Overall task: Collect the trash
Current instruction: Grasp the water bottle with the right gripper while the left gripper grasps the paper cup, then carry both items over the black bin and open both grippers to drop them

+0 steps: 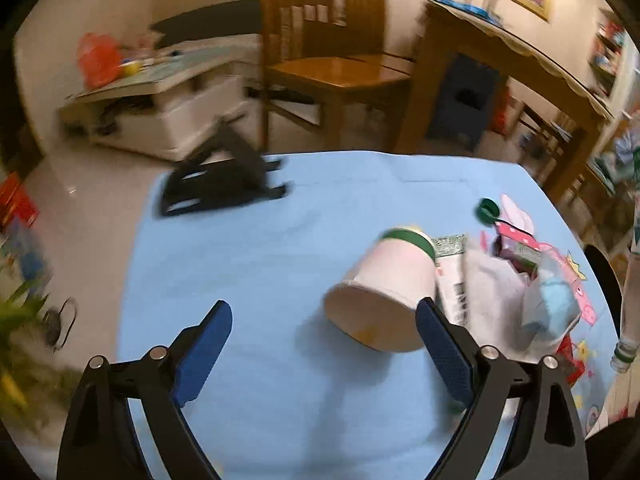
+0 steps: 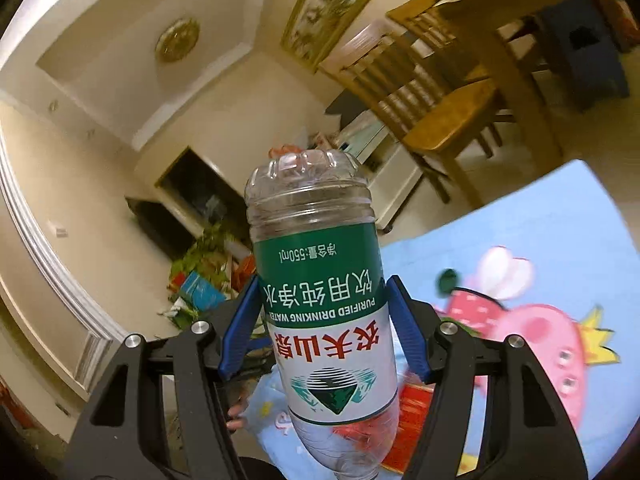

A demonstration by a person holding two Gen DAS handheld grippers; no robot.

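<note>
Trash lies clustered on the blue table [image 1: 248, 264], with the tipped paper cup [image 1: 384, 296] as the marker for everything else. That cup lies on its side, its open mouth facing the left wrist camera and its green-banded end pointing away. Just beyond the cup on its right sit a printed carton [image 1: 454, 276], crumpled pale wrappers [image 1: 500, 280] and a clear bag [image 1: 554, 308], all touching or overlapping on a cartoon-printed patch of the cloth. A green bottle cap [image 1: 487, 211] rests farther back from the cup, apart from the heap. A black folding stand [image 1: 224, 184] lies well to the cup's left, near the table's far edge. The left hand-held gripper [image 1: 324, 332] hangs open over the table, its right blue pad beside the cup's mouth; contact cannot be judged through the blur. The right hand-held gripper [image 2: 326, 320] clamps a clear plastic water bottle [image 2: 320, 280] at its green-and-white label, base pointing away, raised off the table.
</note>
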